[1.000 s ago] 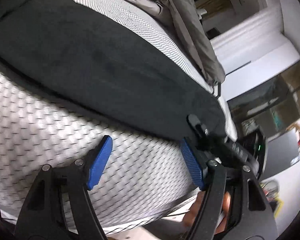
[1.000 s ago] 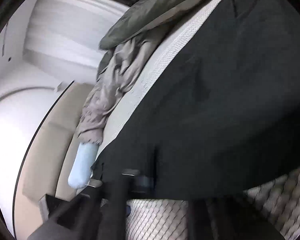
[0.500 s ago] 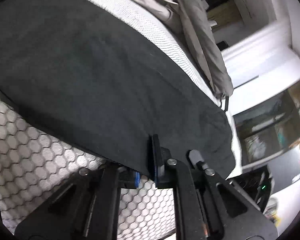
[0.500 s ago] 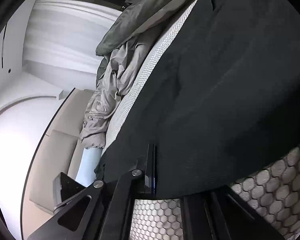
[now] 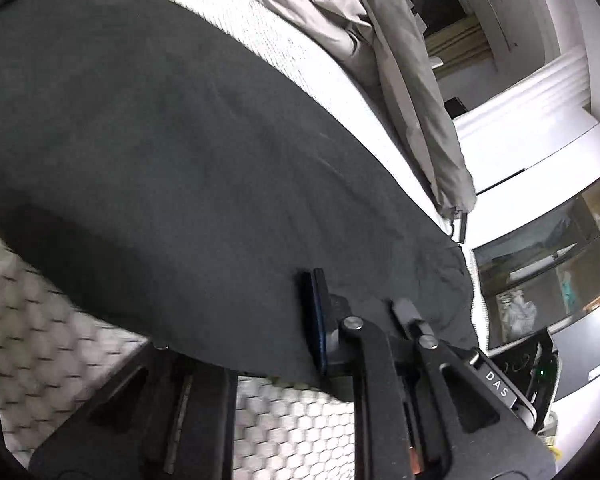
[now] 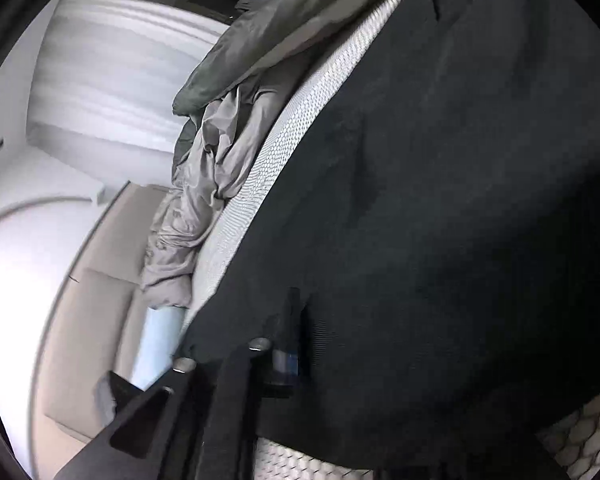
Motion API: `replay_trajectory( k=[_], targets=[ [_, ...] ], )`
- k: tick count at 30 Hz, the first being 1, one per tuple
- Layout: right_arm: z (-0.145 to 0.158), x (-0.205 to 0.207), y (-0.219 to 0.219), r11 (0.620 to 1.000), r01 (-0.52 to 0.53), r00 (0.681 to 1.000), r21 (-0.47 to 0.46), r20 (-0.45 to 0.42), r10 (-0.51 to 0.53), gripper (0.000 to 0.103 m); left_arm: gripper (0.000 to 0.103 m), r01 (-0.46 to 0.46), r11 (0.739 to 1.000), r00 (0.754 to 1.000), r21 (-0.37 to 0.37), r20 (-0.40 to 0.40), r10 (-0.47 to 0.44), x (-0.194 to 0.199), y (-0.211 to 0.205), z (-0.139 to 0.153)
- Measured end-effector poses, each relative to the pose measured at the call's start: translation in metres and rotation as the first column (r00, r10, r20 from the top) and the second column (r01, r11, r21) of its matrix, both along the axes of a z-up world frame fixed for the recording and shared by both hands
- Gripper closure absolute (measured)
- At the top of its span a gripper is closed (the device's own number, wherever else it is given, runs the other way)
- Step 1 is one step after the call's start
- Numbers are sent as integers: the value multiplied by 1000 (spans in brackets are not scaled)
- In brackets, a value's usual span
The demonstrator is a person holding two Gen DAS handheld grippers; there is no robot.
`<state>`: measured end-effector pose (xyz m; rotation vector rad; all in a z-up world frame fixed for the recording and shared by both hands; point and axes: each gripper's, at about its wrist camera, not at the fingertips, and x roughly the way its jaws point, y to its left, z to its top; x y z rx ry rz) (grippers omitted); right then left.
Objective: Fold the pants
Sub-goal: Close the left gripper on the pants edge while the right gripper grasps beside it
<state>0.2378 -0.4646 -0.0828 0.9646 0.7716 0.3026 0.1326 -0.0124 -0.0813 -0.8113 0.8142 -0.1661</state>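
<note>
With the dark pants (image 5: 188, 152) spread across the bed (image 5: 300, 420), the left tool (image 5: 318, 320) and right tool (image 6: 290, 344) each clamp the near hem, so both should lift evenly toward twelve o'clock, keeping the edge taut.

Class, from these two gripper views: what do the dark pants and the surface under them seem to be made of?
Pants: soft matte woven or knit fabric, probably; they drape and crease without shine. Bed cover: pale textile, apparently quilted or printed in a honeycomb pattern; which one is unclear.
</note>
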Motion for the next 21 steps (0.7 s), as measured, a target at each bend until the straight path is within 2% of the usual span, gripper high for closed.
replay_trajectory(
  k=[7, 10, 11, 13, 15, 16, 21],
  targets=[
    [-4, -21, -59, 995, 89, 996, 36, -36, -88, 94, 89, 6, 999, 1000, -49, -19, -7, -5, 37, -2],
    [-3, -20, -67, 993, 108, 994, 45, -36, -107, 86, 89, 0, 1000, 1000, -23, -17, 0, -1, 36, -1],
    [-4, -18, -68, 991, 125, 992, 53, -40, -123, 79, 89, -3, 1000, 1000, 0, -15, 3, 1, 34, 0],
    [-5, -10, -68, 986, 161, 986, 49, -46, -159, 78, 91, -13, 999, 1000, 30, -8, 13, 2, 33, 0],
    [-4, -4, -69, 984, 178, 983, 14, -51, -177, 93, 93, -3, 999, 1000, 40, -8, 4, 2, 35, -1],
    [-5, -5, -71, 984, 178, 983, 10, -49, -177, 96, 93, 1, 999, 1000, 38, -7, 0, 2, 37, -1],
    [-9, -22, -95, 988, 150, 989, -27, -11, -150, 99, 93, 11, 999, 1000, 53, -2, -11, 5, 36, -2]
  ],
)
